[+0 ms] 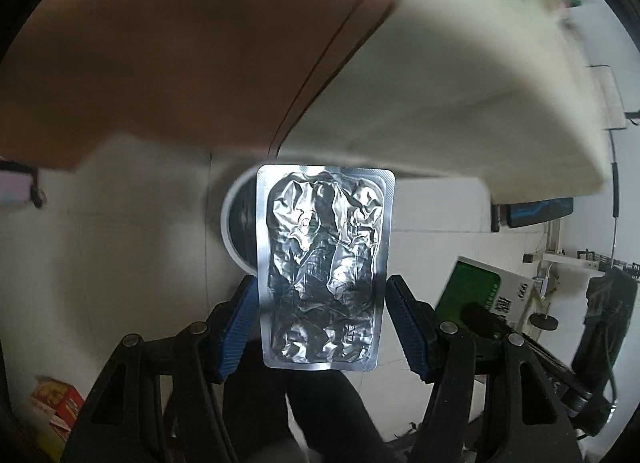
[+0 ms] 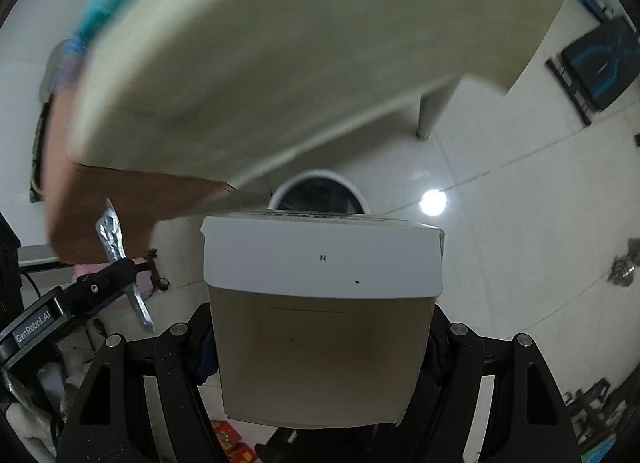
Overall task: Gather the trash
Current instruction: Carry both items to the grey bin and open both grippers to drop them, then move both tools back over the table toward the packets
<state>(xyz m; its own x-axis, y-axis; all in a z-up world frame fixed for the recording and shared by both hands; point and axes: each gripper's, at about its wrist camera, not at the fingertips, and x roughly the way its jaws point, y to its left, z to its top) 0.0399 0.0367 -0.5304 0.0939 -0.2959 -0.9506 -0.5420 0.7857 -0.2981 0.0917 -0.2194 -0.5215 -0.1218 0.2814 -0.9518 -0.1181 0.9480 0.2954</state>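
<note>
The left gripper [image 1: 322, 319] clamps a crumpled silver blister pack [image 1: 324, 267] by its long edges, holding it upright above the white-rimmed bin [image 2: 318, 195] on the tiled floor. The right gripper [image 2: 322, 347] grips a white and tan box [image 2: 322, 303] between its pads, also above the bin, whose dark opening shows just beyond the box's top edge.

Blister pack [image 1: 324, 267] — crinkled, shiny metal foil; box [image 2: 320, 303] — matt cardboard with a smooth white flap; floor [image 2: 500, 223] — glossy tiles.
</note>
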